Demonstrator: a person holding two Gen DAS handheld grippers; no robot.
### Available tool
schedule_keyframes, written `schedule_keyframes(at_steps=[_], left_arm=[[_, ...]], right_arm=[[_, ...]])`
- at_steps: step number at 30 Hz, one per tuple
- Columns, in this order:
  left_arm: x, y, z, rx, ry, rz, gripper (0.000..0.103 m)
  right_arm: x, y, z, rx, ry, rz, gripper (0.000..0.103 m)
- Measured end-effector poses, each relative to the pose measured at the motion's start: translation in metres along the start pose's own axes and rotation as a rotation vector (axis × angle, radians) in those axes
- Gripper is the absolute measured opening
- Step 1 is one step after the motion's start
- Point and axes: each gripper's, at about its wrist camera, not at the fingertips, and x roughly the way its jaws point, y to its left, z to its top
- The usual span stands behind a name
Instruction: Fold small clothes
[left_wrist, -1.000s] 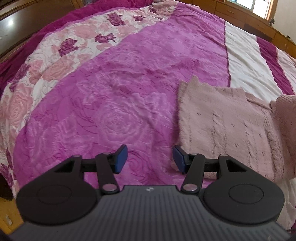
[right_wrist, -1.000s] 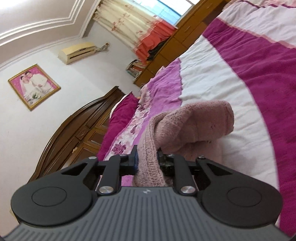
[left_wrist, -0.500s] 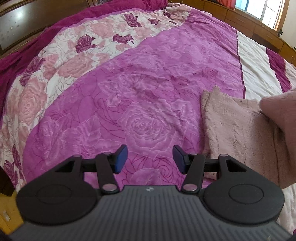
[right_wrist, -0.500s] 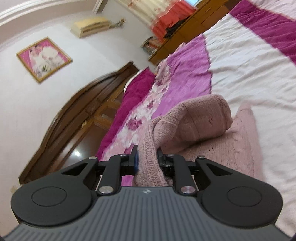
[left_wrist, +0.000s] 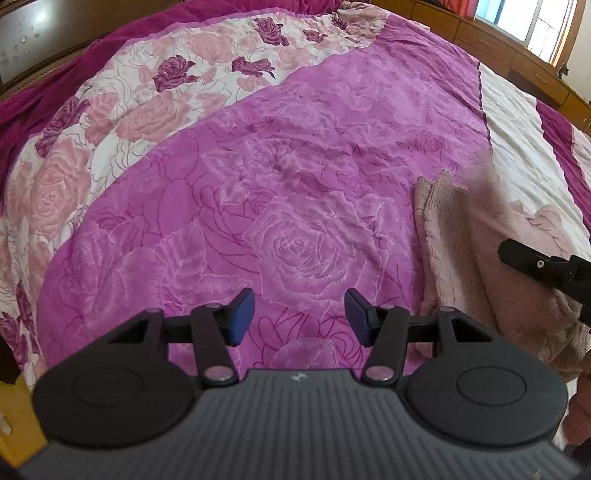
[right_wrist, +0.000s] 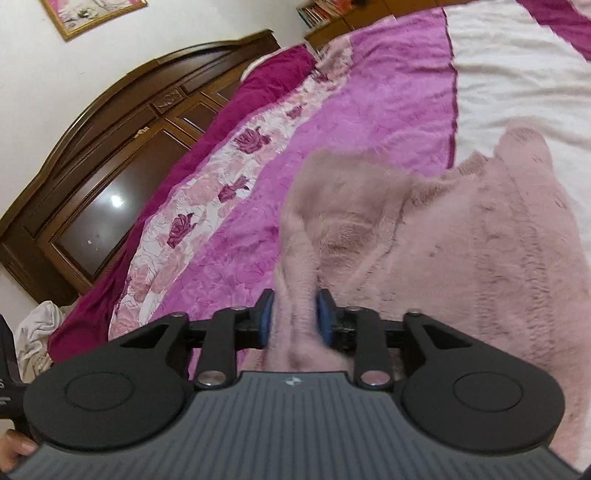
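A small pink knitted sweater (right_wrist: 480, 258) lies on the bed, partly folded over itself. My right gripper (right_wrist: 294, 317) is shut on a bunched part of the sweater, low over the garment; its blue pads (right_wrist: 266, 317) press the knit from both sides. In the left wrist view the sweater (left_wrist: 465, 254) lies at the right and the right gripper's black finger (left_wrist: 532, 262) comes in over it. My left gripper (left_wrist: 299, 315) is open and empty over the purple bedspread, left of the sweater.
The bed carries a purple rose-patterned spread (left_wrist: 258, 184) with a floral pink band (left_wrist: 110, 122) and a white and magenta striped part (right_wrist: 517, 74). A dark wooden headboard (right_wrist: 110, 166) stands behind. A white cloth heap (right_wrist: 33, 332) lies beside the bed.
My right gripper has swung down over the sweater, carrying the gripped fold across it. My left gripper has drawn away to the left of the sweater, still open.
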Motion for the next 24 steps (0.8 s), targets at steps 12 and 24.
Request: schedule_keyframes(at_steps=[12,24], left_arm=[[-0.008,-0.031,0.013,0.015,-0.023,-0.169,0.056],[0.028,-0.082,0.032,0.061,-0.002,-0.277,0.055]], right_arm=[[-0.066,-0.001,0.004,-0.039,-0.076,-0.018,0.042],[-0.13,-0.047,-0.004,-0.024,-0.162,-0.233,0.05]])
